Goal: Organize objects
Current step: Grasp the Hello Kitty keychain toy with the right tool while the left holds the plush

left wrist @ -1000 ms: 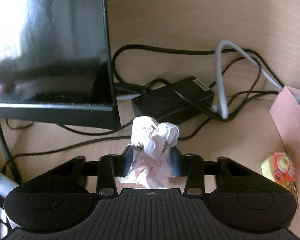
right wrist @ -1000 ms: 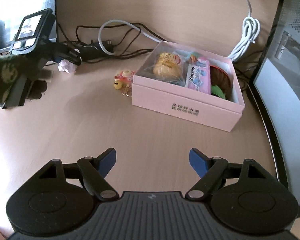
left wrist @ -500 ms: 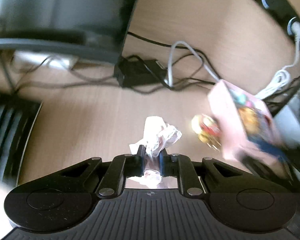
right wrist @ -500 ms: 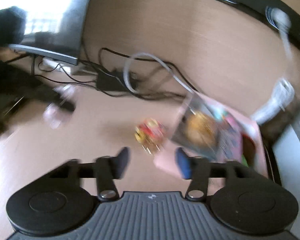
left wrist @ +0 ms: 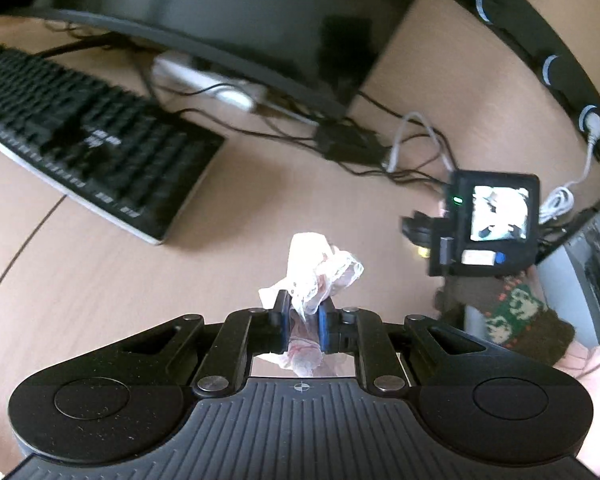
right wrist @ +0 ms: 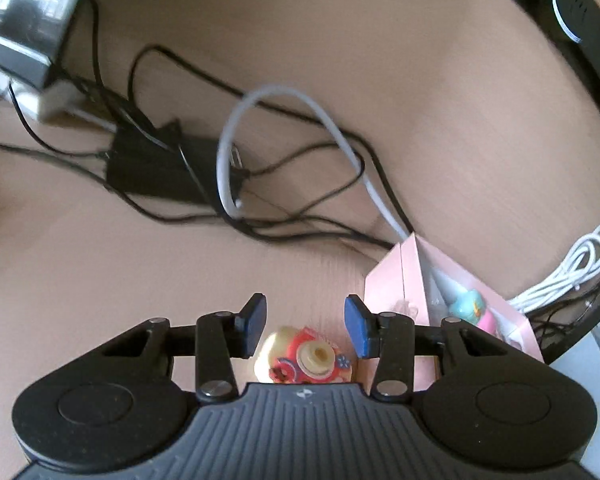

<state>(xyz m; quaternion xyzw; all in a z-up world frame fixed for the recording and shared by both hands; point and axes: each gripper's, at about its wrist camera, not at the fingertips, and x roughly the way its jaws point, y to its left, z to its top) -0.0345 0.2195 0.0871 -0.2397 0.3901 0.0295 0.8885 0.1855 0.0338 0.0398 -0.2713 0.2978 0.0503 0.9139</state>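
My left gripper is shut on a crumpled white and pink wrapper, held above the wooden desk. In the right wrist view a small yellow and red toy figure lies on the desk between the blue pads of my right gripper. Its jaws are closing, and a gap shows on each side of the toy. The open pink box with small toys inside stands just right of the figure.
A black keyboard lies at the left under a dark monitor. A black power adapter, tangled black cables and a grey cable loop lie behind the toy. A gloved hand holds the right tool at the right.
The left gripper closed on the wrapper, lifted it and carried it away from the monitor's foot. The right gripper moved in over the toy figure beside the pink box, and its jaws narrowed.
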